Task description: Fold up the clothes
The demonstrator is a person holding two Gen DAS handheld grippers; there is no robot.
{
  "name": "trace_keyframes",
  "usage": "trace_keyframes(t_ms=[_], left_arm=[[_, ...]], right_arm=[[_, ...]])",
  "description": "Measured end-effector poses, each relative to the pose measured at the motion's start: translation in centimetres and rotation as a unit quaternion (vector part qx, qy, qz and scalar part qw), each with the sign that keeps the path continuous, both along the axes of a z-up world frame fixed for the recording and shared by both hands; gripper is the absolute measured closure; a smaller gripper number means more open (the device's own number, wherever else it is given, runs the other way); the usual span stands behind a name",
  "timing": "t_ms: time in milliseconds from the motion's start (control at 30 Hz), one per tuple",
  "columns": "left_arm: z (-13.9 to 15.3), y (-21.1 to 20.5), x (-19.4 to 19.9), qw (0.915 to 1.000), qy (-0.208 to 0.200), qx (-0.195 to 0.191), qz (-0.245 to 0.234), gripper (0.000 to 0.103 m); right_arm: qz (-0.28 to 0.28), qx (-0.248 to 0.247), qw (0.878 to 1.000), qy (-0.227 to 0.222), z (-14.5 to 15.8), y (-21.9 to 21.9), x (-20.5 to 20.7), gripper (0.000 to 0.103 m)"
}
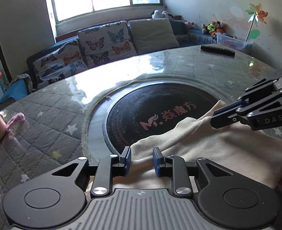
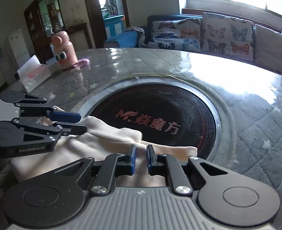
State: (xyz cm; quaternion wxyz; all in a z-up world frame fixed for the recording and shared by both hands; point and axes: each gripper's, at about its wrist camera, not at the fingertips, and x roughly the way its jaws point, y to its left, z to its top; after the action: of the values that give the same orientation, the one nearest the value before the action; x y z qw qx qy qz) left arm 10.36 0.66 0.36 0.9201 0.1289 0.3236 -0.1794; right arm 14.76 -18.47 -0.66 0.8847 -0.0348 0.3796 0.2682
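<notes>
The cream garment (image 1: 208, 149) is lying on the table (image 1: 50, 118), just under both tools. The left tool (image 1: 141, 160) and right tool (image 2: 141, 158) are hovering, jaws parted, gripping nothing.

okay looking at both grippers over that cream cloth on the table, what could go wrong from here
1. Both grippers, left and right, are open over the cream garment, so a shallow pinch may catch only the top layer and spoil the fold.
2. The garment overlaps the round black insert in the glossy table; it could slide while being dragged.
3. The grippers are close together and might collide.
</notes>
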Motion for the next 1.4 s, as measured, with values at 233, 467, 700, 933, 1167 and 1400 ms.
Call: trace_keyframes(t_ms=[233, 467, 700, 933, 1167, 1400], left_arm=[[1.3, 0.4, -3.2, 0.9998, -0.014, -0.004, -0.017, 0.076], [1.5, 0.6, -7.0, 0.9993, -0.016, -0.016, -0.031, 0.080], [-0.2, 1.6, -8.0, 0.9996, 0.005, -0.025, -0.007, 0.081], [-0.8, 2.3, -8.0, 0.9993, 0.011, -0.037, 0.000, 0.081], [-0.8, 3.9, -8.0, 0.9976, 0.021, -0.061, 0.024, 0.080], [-0.7, 5.3, -7.7, 0.9952, 0.037, -0.081, 0.040, 0.079]], right_arm=[[0.067, -0.014, 0.997, -0.018, 2.4, 0.8, -4.3, 0.090], [0.130, -0.013, 0.991, -0.020, 2.7, 3.1, -8.5, 0.089], [0.151, -0.015, 0.988, -0.015, 1.1, 5.1, -9.8, 0.089], [0.145, -0.018, 0.989, -0.009, 0.2, 5.2, -10.3, 0.089], [0.119, -0.020, 0.993, 0.001, 0.2, 2.9, -10.4, 0.090], [0.078, -0.014, 0.997, 0.012, 0.6, -0.2, -9.9, 0.090]])
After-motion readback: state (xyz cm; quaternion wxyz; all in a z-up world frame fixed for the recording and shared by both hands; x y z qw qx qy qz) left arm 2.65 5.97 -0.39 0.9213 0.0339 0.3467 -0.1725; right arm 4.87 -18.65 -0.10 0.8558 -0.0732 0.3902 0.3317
